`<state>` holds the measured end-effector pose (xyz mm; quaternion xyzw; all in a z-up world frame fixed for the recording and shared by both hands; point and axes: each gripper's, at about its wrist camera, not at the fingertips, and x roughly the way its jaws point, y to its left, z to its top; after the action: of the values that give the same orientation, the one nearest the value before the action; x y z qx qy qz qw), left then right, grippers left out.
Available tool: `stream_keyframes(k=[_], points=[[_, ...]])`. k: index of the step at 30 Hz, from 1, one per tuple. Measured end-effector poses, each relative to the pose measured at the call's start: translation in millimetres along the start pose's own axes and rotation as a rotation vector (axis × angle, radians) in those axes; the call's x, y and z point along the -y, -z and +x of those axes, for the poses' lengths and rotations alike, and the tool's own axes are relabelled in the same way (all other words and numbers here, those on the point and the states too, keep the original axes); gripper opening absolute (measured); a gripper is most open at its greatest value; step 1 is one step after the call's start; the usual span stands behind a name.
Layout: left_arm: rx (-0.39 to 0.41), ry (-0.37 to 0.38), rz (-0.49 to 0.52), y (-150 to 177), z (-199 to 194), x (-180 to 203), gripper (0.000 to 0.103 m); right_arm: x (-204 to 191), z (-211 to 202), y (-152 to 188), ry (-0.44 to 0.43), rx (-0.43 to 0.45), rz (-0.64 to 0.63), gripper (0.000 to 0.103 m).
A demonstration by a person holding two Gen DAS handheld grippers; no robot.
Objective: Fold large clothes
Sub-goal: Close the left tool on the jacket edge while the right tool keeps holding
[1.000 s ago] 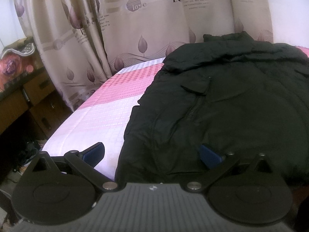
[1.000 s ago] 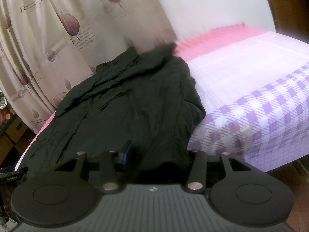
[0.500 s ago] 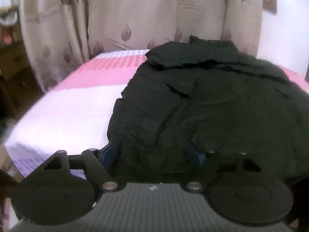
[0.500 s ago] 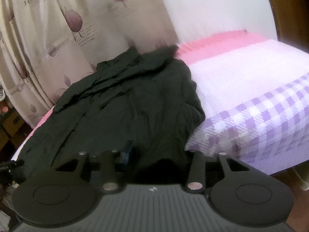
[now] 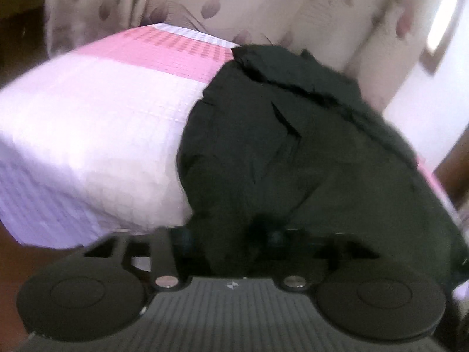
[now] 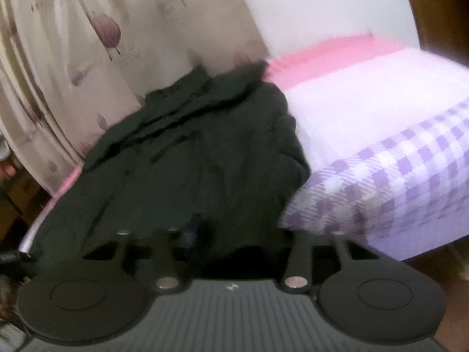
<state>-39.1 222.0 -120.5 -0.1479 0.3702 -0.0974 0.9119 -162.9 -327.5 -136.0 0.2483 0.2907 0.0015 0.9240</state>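
Closing on the near hem of the bulky black padded jacket [image 5: 307, 152]: left claw [image 5: 231, 237] and right claw [image 6: 234, 234], fingertips buried in blurred fabric on the pink-and-lilac checked bed [image 5: 88, 135].

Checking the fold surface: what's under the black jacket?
The black jacket lies on a pink, white and lilac checked bedcover. Whatever is directly beneath it is covered.

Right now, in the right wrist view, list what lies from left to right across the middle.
Beige curtain with purple leaf print → black padded jacket → pink, white and purple checked bedspread.
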Motion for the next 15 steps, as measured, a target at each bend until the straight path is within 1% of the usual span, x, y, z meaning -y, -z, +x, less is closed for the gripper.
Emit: stream_keyframes(k=[1, 2, 3, 5, 9, 12, 15], points=[[0.014, 0.009, -0.018, -1.2, -2.9, -1.3, 0.022, -4.5, -1.0, -1.1, 0.019, 0.007, -0.03, 0.018], [0.024, 0.008, -0.027, -2.0, -5.7, -1.2, 0.02, -11.6, -4.1, -2.1, 0.041, 0.024, -0.072, 0.015], [0.04, 0.005, -0.033, -3.1, -9.0, -0.9, 0.019, -22.7, -8.3, -3.4, 0.075, 0.044, -0.138, 0.014], [0.091, 0.005, -0.031, -3.8, -18.2, 3.0, 0.019, -39.3, -13.2, -6.1, 0.115, 0.06, -0.236, 0.013], [0.148, -0.05, 0.053, -4.4, -29.6, 23.2, 0.018, -59.2, -19.4, -12.7, 0.178, 0.079, -0.334, 0.013], [0.16, -0.089, 0.098, -5.0, -29.4, 33.7, 0.018, -71.2, -17.7, -14.5, 0.235, 0.065, -0.397, 0.013], [0.149, -0.098, 0.093, -2.8, -28.6, 32.5, 0.018, -80.2, -13.9, -16.4, 0.274, 0.054, -0.452, 0.013]])
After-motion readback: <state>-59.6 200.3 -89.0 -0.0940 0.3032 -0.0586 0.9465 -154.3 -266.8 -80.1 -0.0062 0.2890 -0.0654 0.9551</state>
